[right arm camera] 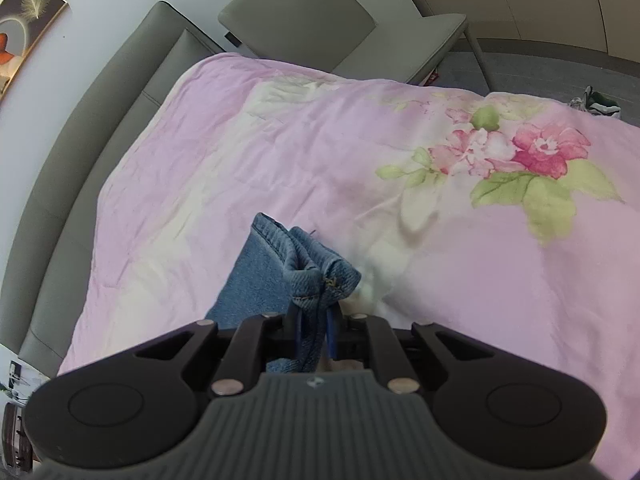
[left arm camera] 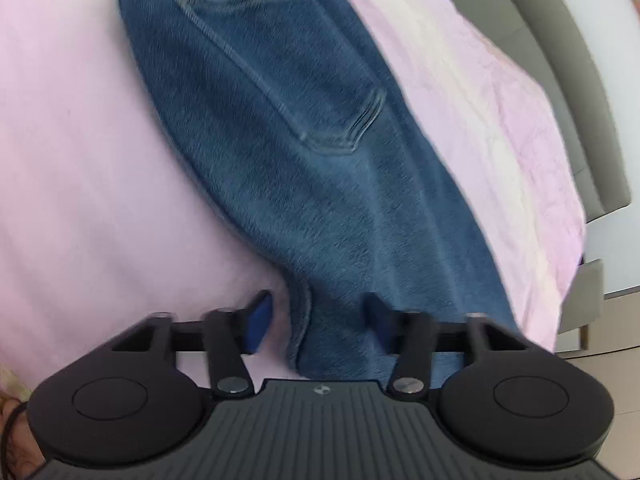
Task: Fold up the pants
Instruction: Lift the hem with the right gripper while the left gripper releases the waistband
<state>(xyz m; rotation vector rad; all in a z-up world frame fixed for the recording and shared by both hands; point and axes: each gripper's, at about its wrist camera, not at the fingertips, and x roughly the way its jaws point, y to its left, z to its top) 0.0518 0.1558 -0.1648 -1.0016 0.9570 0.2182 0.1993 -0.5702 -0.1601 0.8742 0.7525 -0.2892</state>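
Note:
Blue denim jeans (left arm camera: 304, 128) lie on a pink bed cover (left arm camera: 80, 160), back pocket up, running from the top left down to my left gripper (left arm camera: 318, 326). That gripper is open, its blue-padded fingers (left arm camera: 258, 322) straddling the jeans' near edge without closing on it. In the right wrist view my right gripper (right arm camera: 314, 334) is shut on the bunched hem end of the jeans (right arm camera: 312, 268), held up above the flowered pink cover (right arm camera: 280, 152).
A grey padded headboard (right arm camera: 100, 92) curves along the left of the bed. A grey chair (right arm camera: 320, 20) stands beyond the far edge. The cover's edge drops to the floor at the right (left arm camera: 576, 264). A dark item (right arm camera: 600, 104) lies at the far right.

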